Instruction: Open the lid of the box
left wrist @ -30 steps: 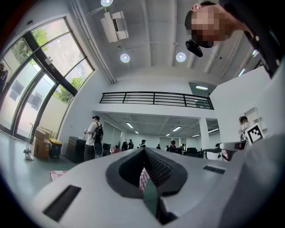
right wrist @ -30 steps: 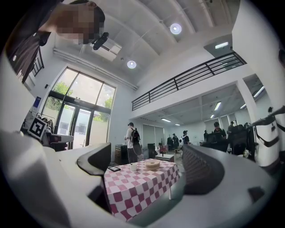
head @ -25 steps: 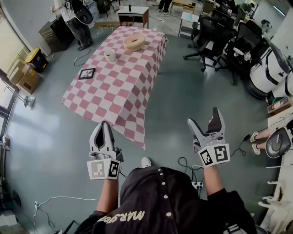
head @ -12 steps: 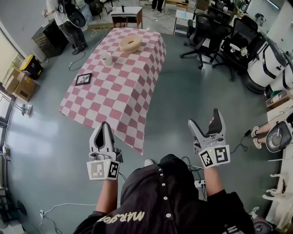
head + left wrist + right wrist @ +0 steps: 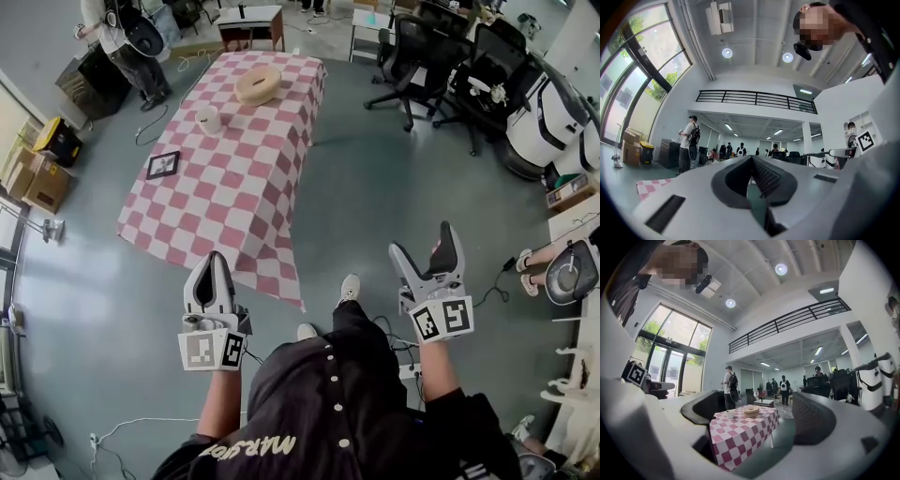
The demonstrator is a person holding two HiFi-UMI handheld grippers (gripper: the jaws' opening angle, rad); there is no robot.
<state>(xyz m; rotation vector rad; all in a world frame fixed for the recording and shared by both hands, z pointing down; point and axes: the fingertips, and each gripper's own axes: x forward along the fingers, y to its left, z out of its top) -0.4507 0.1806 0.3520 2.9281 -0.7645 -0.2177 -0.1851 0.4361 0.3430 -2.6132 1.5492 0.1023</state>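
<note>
A round, light wooden box (image 5: pixel 258 84) with its lid on sits at the far end of a table with a pink and white checked cloth (image 5: pixel 225 197). The right gripper view shows the box (image 5: pixel 751 410) small and far off, between that gripper's fingers. My left gripper (image 5: pixel 214 261) is held over the floor, well short of the table, jaws shut and empty; its closed fingers (image 5: pixel 764 176) fill the left gripper view. My right gripper (image 5: pixel 424 246) is beside it, open and empty.
A white cup (image 5: pixel 208 119) and a black framed square (image 5: pixel 163 165) also lie on the cloth. A person (image 5: pixel 127 37) stands at the far left of the table. Office chairs (image 5: pixel 422 47) are at the right, cardboard boxes (image 5: pixel 33 183) at the left, cables on the floor.
The table has drifted left and slightly up in the head view. A shoe has stepped forward between the grippers. Both grippers keep their pose and state.
</note>
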